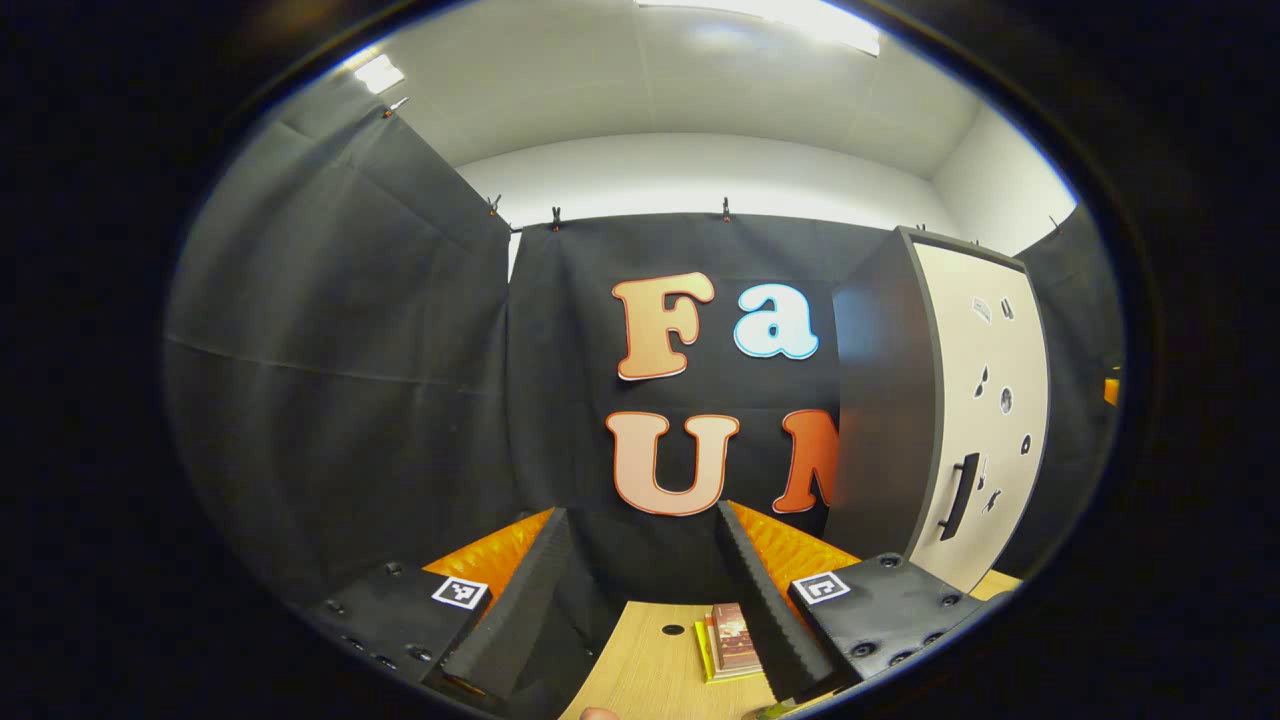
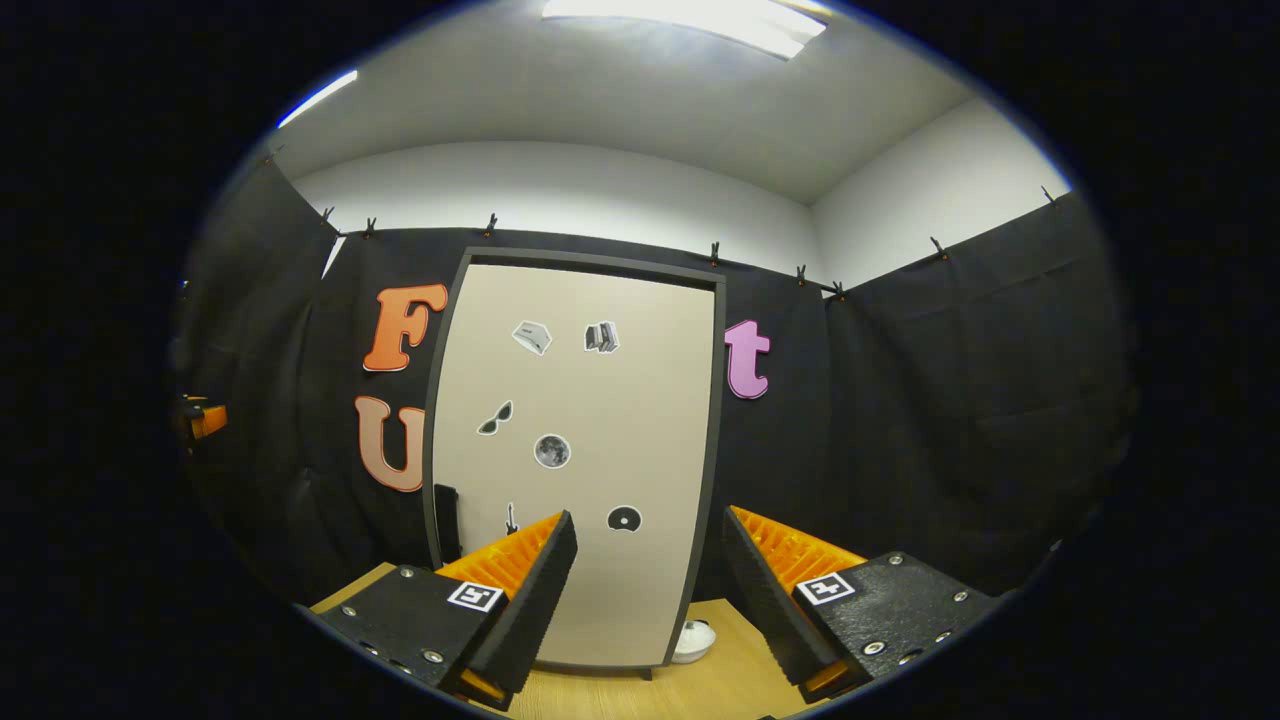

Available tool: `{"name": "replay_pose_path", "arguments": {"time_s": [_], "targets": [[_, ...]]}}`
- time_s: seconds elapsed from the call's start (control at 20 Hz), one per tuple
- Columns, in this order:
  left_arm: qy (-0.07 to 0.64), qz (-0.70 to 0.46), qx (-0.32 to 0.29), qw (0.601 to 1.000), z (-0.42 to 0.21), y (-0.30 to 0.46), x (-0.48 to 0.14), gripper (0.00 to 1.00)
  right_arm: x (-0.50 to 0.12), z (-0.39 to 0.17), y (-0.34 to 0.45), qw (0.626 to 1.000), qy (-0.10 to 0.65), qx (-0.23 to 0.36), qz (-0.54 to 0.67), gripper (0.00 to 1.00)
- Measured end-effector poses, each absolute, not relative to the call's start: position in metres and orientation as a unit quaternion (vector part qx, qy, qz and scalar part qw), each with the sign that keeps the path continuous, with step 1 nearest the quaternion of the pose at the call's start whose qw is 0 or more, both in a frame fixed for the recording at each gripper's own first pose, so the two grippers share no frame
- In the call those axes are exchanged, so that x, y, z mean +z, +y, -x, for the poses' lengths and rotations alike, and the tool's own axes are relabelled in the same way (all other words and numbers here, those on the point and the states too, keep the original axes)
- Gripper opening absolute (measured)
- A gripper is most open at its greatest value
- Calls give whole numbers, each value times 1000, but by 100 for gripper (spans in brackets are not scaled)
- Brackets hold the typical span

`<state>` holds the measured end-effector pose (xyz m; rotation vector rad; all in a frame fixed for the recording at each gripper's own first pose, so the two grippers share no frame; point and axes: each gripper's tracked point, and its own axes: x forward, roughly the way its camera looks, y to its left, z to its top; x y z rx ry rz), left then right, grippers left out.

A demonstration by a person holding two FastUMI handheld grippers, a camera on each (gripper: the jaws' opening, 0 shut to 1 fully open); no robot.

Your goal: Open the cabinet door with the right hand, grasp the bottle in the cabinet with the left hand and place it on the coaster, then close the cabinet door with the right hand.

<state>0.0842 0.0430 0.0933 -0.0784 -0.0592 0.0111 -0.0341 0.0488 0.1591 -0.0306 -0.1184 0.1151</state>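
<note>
Left claw (image 1: 640, 600) spread wide, fingers apart, gripping nothing, held above the pale wooden counter (image 1: 650, 670). Just ahead between the fingers, a small stack of books (image 1: 728, 640) lying flat on the counter; cover print too small to read. Beside the stack, a small dark hole (image 1: 673, 630) in the counter top. Farther off to the right of this claw, the cabinet (image 1: 885, 400) standing upright, dark side panel turned this way, pale cabinet door (image 1: 985, 400) shut, dark handle (image 1: 958, 495) low on it.

Right claw (image 2: 645, 590) likewise spread wide, fingers apart, empty, hovering over the counter (image 2: 720, 680). Straight ahead, the cabinet door (image 2: 580, 440) closed flat in its dark frame, so contents hidden; bottle not to be made out behind it. Door dotted with small stickers (image 2: 551, 451), no legible writing. Handle (image 2: 447, 520) at the door's lower left edge, left of the claw. At the cabinet's foot, ahead and slightly right, a small white round object (image 2: 693, 640) on the counter, partly behind the frame; coaster or not, cannot tell.
</note>
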Motion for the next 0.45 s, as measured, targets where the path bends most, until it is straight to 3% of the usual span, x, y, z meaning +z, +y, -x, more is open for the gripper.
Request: {"name": "replay_pose_path", "arguments": {"time_s": [0.45], "targets": [[-42,36,-30,998,-77,15,109,95,157,61,11,998,-56,19,8,91]]}}
